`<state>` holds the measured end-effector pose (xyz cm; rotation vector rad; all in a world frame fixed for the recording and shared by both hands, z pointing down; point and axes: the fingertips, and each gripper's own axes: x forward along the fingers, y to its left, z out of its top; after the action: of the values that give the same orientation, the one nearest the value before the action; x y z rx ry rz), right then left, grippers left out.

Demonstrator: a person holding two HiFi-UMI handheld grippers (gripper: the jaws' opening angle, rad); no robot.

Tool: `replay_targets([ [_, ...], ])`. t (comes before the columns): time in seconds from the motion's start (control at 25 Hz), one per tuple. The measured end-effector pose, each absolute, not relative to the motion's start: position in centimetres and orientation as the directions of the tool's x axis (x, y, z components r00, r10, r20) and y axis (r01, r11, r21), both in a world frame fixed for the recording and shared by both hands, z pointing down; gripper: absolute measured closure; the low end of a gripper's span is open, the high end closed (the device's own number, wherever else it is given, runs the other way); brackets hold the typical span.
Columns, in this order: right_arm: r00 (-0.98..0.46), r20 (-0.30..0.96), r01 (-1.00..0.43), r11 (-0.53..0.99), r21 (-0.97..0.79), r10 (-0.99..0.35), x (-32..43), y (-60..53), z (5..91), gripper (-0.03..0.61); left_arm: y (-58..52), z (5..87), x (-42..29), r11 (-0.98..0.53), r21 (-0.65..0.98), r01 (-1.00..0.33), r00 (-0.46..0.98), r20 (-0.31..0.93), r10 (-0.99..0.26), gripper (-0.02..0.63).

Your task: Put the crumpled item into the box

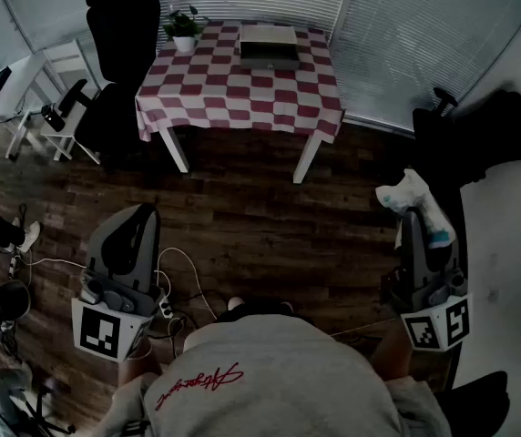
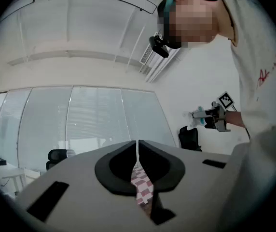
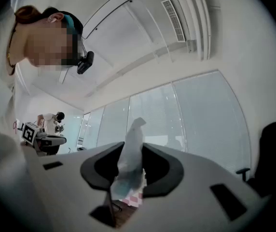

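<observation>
Right hand-held gripper [image 3: 134, 147] is clenched on the crumpled item [image 3: 132, 135], a white wad with a bit of blue. The wad is pinched between both jaws and sticks up past their tips. In the head view this hand-held gripper [image 1: 413, 211] is held out at the person's right side, above the floor. It points forward and slightly up, marker cube toward the body, with the crumpled item [image 1: 410, 193] at its front end. Left hand-held gripper [image 2: 138, 145] has its jaws pressed together with nothing between them. Only checkered cloth shows through the slit below the tips. It [image 1: 137, 211] sits at the person's left side, also aimed forward and tipped a little up, well apart from the right one. Grey sweatshirt [image 1: 270, 381] fills the bottom of the head view between them. Ahead, across the wooden floor [image 1: 242, 217], stands the tabletop [image 1: 242, 94] with a red-and-white checkered cloth. The box [image 1: 269, 45] sits on its far side, well apart from the crumpled item, with a potted plant [image 1: 184, 31] at the far left corner. A black office chair [image 1: 119, 53] stands left of the tabletop.
</observation>
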<state>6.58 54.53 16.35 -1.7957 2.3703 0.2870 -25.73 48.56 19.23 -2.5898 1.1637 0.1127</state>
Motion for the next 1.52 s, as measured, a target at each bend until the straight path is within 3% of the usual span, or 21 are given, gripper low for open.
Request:
replay_targets([
  [1.52,-0.211,-0.282,-0.977,0.206,0.046,-0.936,3.8,55.6,15.3,0.459,47.9,19.0,-28.1,-0.668,-0.239,-0.704,0.709,-0.2,-0.676,0.588],
])
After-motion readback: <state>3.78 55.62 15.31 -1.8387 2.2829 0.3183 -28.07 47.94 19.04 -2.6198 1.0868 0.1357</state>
